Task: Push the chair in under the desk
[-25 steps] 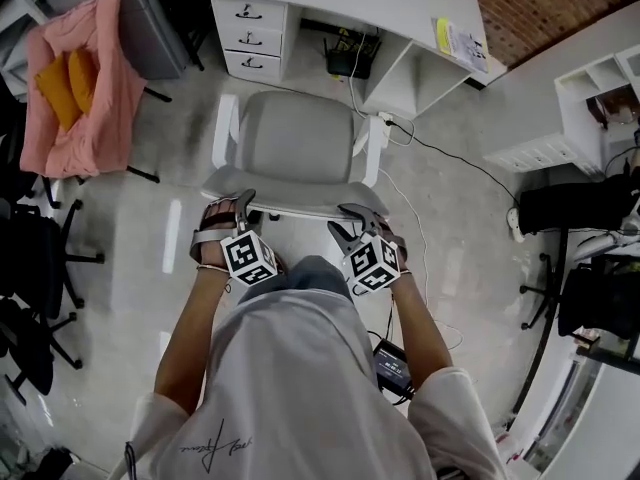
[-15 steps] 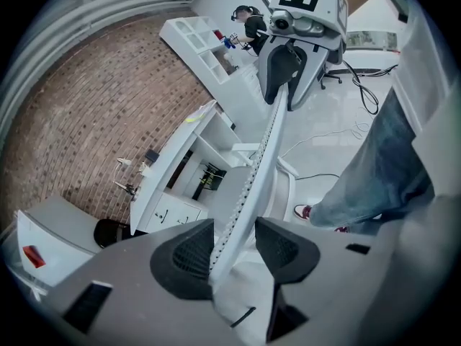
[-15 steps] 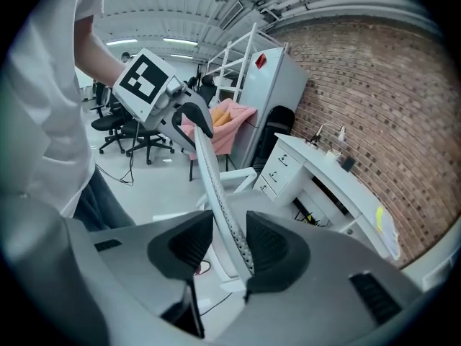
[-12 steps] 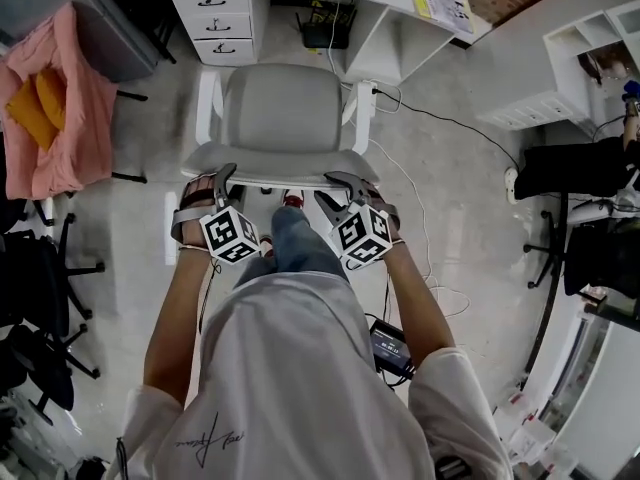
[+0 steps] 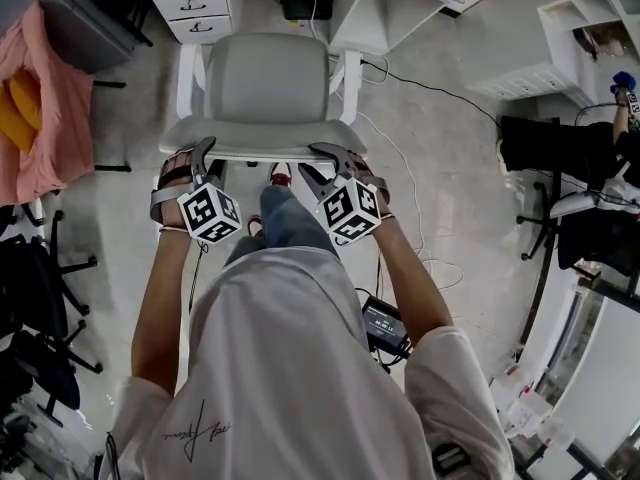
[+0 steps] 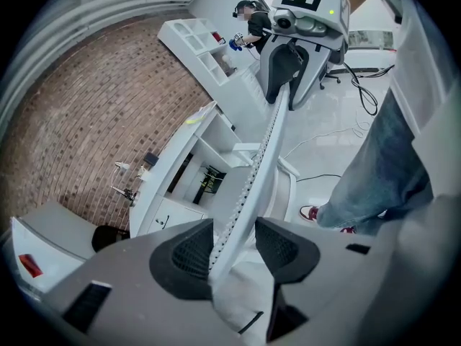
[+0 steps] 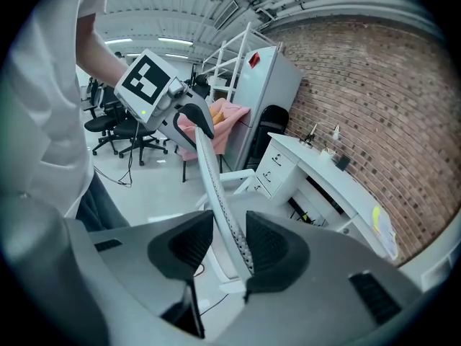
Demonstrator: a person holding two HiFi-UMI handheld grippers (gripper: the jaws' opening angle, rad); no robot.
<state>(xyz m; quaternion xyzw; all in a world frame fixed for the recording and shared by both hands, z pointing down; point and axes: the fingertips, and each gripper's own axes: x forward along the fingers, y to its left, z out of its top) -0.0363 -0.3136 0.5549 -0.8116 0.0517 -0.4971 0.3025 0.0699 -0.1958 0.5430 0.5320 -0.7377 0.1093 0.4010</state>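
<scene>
At left, the left gripper (image 5: 192, 156) is released: its jaws stand apart astride the backrest top of the chair (image 5: 270, 88), one pad touching it. The chair stands at centre, its seat facing the desk (image 5: 200, 3) and its front near the knee space. At right, the right gripper (image 5: 325, 164) is likewise released, astride the backrest, one pad touching.

Grey-white chair (image 5: 275, 93), white desk (image 5: 200, 8), pink cloth (image 5: 40, 108)
</scene>
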